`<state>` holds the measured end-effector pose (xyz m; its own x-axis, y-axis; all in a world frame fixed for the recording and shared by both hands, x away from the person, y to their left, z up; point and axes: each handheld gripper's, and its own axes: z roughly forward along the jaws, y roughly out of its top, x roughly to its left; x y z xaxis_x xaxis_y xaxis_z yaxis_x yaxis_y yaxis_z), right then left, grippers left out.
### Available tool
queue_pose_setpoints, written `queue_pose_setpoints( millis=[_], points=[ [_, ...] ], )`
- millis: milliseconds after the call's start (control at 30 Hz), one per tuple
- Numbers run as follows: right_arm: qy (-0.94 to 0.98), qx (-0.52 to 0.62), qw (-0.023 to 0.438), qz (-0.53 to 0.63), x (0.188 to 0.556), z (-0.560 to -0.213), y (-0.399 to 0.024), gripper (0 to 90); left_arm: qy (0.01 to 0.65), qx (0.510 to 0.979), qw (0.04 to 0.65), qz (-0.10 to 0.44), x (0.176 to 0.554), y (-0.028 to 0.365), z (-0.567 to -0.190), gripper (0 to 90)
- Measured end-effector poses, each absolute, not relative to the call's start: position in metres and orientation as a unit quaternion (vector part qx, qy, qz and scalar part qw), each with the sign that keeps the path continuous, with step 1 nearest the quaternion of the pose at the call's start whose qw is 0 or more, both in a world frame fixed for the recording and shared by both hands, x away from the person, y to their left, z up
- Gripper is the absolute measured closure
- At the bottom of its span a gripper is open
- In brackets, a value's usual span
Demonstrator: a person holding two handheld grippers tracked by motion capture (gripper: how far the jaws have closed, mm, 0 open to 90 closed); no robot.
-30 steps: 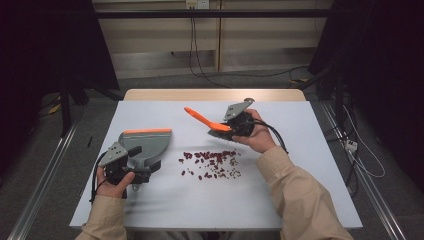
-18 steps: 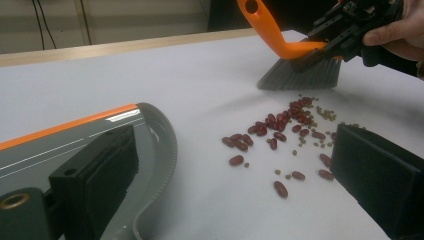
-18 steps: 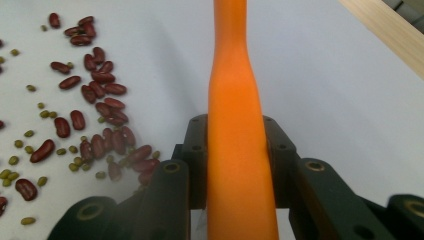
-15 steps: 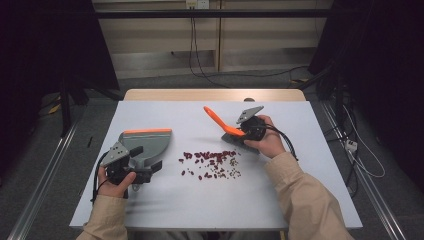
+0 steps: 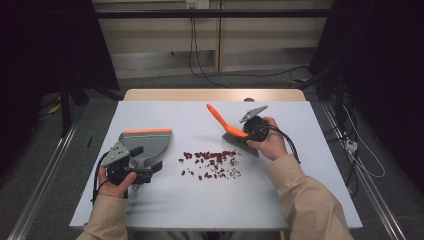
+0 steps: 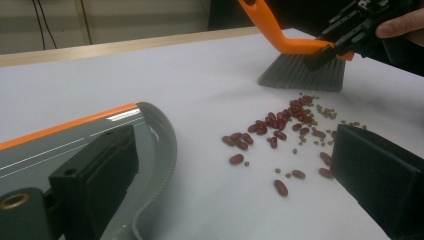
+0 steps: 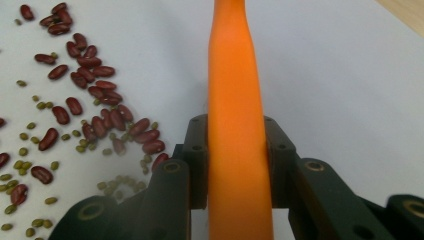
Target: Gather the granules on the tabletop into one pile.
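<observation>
A hand brush [image 5: 235, 141] with an orange handle [image 7: 232, 60] and grey bristles [image 6: 300, 70] stands on the white table, just beyond the right end of a scatter of red and small green beans [image 5: 210, 162]. My right gripper [image 5: 247, 134] is shut on the handle, and its jaws have just closed tighter on it [image 7: 236, 130]. A grey dustpan [image 5: 150, 142] with an orange lip lies left of the beans [image 6: 280, 130]. My left gripper [image 5: 145, 169] is open [image 6: 232, 142], with one jaw over the dustpan's [image 6: 155, 135] near part and the other over bare table.
The white table [image 5: 300, 200] has a wooden strip along its far edge [image 5: 215, 95]. Cables trail from both grippers. Dark floor, metal rails and hanging wires surround the table.
My right hand has carried the brush to the right and down, so its bristles now rest on the table by the beans. The left hand and dustpan have stayed put.
</observation>
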<state>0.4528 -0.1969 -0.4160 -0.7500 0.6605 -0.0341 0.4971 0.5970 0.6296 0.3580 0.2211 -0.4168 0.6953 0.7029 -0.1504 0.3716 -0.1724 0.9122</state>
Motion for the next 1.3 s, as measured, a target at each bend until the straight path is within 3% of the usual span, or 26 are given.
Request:
queue_pose_setpoints(
  millis=[467,867,1300],
  points=[
    [0.898,0.258,0.141,0.328,0.424,-0.42,-0.187,70.4,0.36,0.75,0.532,0.157,0.358,0.221,-0.417,5.1],
    [0.9,0.232,0.12,0.35,0.412,-0.417,-0.175,70.6,0.358,0.751,0.531,0.159,0.358,0.221,-0.417,5.1],
    [0.883,0.212,0.145,0.393,0.455,-0.407,-0.159,70.7,0.361,0.748,0.533,0.159,0.358,0.223,-0.416,5.1]
  ],
)
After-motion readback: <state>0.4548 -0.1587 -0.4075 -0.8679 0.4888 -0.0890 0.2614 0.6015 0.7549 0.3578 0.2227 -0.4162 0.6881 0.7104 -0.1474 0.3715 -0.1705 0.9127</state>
